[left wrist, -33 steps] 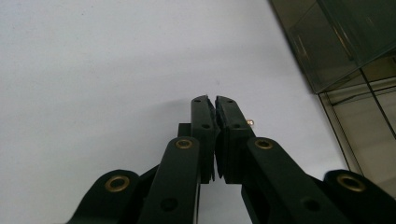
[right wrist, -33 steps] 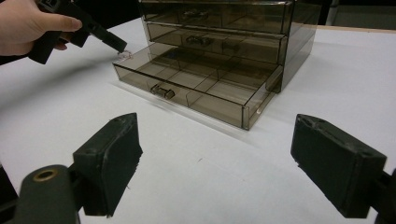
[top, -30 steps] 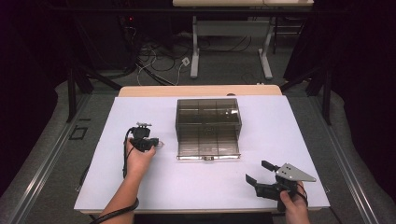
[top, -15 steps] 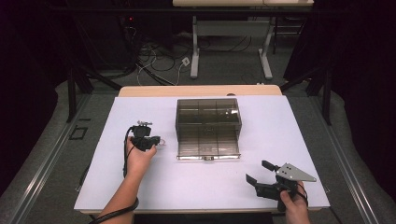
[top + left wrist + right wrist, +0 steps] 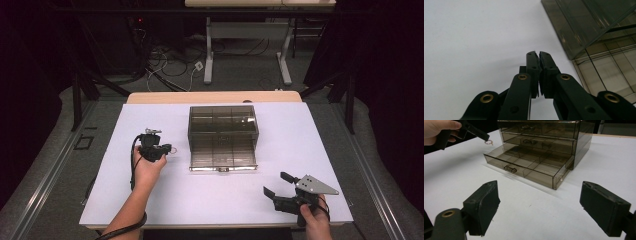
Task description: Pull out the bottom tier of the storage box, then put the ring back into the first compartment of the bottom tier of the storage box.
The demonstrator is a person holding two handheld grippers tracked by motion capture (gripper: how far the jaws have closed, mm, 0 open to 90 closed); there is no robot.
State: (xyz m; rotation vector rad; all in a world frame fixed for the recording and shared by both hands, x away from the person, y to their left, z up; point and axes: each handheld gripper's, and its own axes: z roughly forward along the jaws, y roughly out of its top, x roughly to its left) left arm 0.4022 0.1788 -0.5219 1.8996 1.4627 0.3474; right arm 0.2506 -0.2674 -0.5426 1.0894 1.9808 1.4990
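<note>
From above, the ring (image 5: 174, 148) at the tip of the left claw (image 5: 169, 148) was too small to make out, and in that claw's own view it could not be seen between the closed jaws. Beyond that claw the drawer box (image 5: 584, 27) ran off the top and right edges. Ahead of the right claw (image 5: 541, 212), the box's top was cut off, and the hand (image 5: 436, 130) at upper left was cropped.

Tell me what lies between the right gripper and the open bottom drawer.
Only bare white table separates the right gripper from the drawer, in the right gripper view and high view. The ring in the left gripper hangs aside.
</note>
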